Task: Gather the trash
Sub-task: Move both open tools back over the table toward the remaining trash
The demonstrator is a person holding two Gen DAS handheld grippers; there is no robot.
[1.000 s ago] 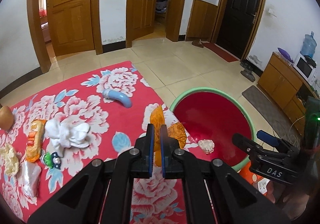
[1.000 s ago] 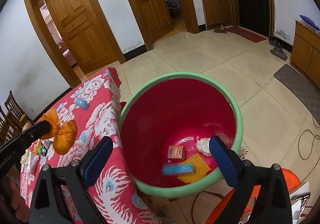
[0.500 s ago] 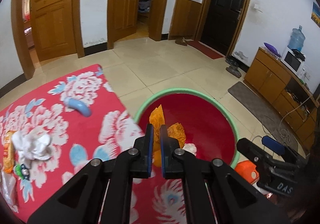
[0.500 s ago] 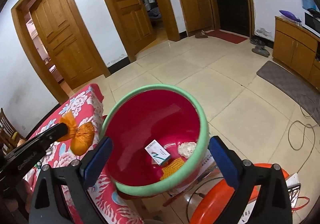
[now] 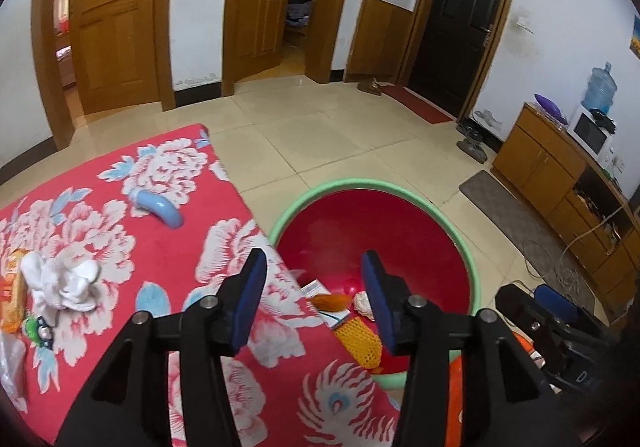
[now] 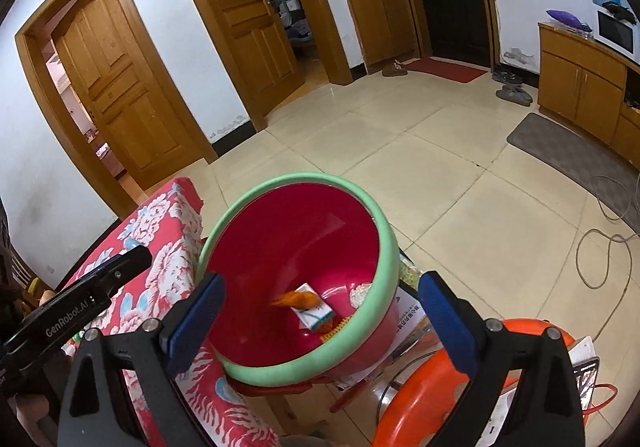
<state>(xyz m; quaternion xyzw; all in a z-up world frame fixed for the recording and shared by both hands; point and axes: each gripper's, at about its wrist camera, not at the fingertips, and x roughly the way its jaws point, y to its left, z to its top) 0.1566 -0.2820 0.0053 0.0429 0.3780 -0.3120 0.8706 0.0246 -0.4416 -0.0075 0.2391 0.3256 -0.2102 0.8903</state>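
My left gripper [image 5: 314, 271] is open and empty above the near rim of the red basin with a green rim [image 5: 404, 199]. An orange wrapper [image 5: 332, 301] lies blurred inside the basin, also seen in the right wrist view [image 6: 296, 299]. The basin [image 6: 390, 243] holds a small white box [image 6: 314, 311], a yellow mesh piece [image 5: 358, 339] and a crumpled white wad [image 5: 362, 303]. My right gripper [image 6: 320, 311] is open and empty, just in front of the basin. On the red floral tablecloth [image 5: 100, 215] lie a white crumpled tissue [image 5: 60, 281] and an orange snack packet [image 5: 12, 295].
A blue curved tube [image 5: 160, 207] and a small green toy [image 5: 38, 329] lie on the cloth. An orange stool [image 6: 432, 387] stands below the basin at the right. Tiled floor, wooden doors and a low cabinet [image 5: 560, 183] lie beyond.
My left gripper opened and let go of the orange wrapper, which dropped into the basin. The right gripper stayed open and drew back a little.
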